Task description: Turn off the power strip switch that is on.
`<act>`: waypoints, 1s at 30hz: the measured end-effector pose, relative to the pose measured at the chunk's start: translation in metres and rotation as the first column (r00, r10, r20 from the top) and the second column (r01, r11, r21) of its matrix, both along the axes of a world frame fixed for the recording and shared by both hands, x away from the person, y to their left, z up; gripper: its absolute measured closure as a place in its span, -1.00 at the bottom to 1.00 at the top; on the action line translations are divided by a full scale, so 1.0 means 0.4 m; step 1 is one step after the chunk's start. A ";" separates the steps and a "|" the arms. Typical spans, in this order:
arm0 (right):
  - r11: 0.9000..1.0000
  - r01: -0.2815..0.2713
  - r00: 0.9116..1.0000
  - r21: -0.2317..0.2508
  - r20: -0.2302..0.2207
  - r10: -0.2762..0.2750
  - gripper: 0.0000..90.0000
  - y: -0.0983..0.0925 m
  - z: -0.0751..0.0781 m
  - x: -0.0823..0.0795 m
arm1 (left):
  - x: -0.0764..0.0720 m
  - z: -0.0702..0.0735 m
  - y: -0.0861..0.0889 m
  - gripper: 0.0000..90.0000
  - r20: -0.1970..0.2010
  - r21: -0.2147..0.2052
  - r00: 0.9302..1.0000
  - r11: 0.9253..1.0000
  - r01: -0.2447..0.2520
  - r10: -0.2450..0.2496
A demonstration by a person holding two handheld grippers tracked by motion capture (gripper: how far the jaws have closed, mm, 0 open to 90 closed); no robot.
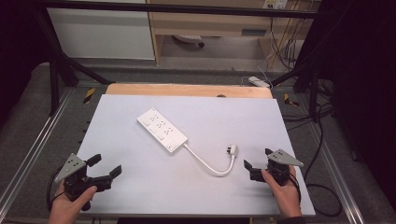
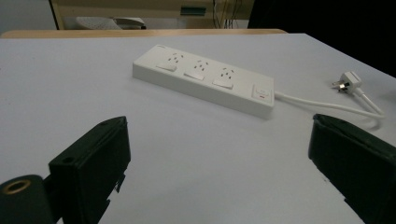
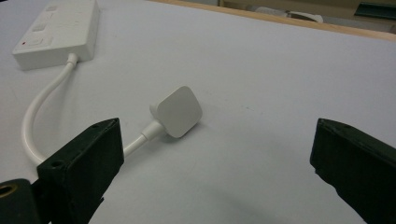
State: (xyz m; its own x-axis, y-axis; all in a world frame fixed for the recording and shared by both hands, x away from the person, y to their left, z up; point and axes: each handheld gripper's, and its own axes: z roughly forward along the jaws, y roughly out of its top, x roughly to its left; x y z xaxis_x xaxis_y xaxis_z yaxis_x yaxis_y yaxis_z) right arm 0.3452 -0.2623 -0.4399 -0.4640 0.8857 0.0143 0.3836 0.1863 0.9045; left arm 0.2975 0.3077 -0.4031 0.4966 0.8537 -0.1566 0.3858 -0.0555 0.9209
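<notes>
Power strip, white, three sockets and one switch; lies flat on the grey table, ahead of both grippers and between them, well apart from each; its cable loops back toward the right gripper, so the plug rests just ahead of that gripper's jaws, nearest to hand, probably the first thing to be taken. Right gripper: jaws apart, empty, aimed at the plug. Left gripper: jaws apart, empty, held low near the table's near corner, facing the strip's long side, seemingly ready to steady it.
</notes>
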 end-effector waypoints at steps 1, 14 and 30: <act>1.000 0.001 1.000 0.000 0.003 -0.001 -0.93 0.000 0.001 0.000 | 0.000 0.000 0.000 -0.87 0.000 0.000 1.000 1.000 0.000 0.000; 1.000 -0.013 1.000 -0.011 0.016 0.013 -0.93 0.013 0.005 -0.001 | 0.035 0.027 -0.038 -0.86 -0.026 0.007 0.999 1.000 0.025 -0.025; 1.000 -0.004 1.000 0.006 0.023 0.004 -0.92 0.009 0.010 -0.010 | 0.079 0.042 -0.099 -0.86 -0.057 0.060 0.995 0.994 0.091 -0.087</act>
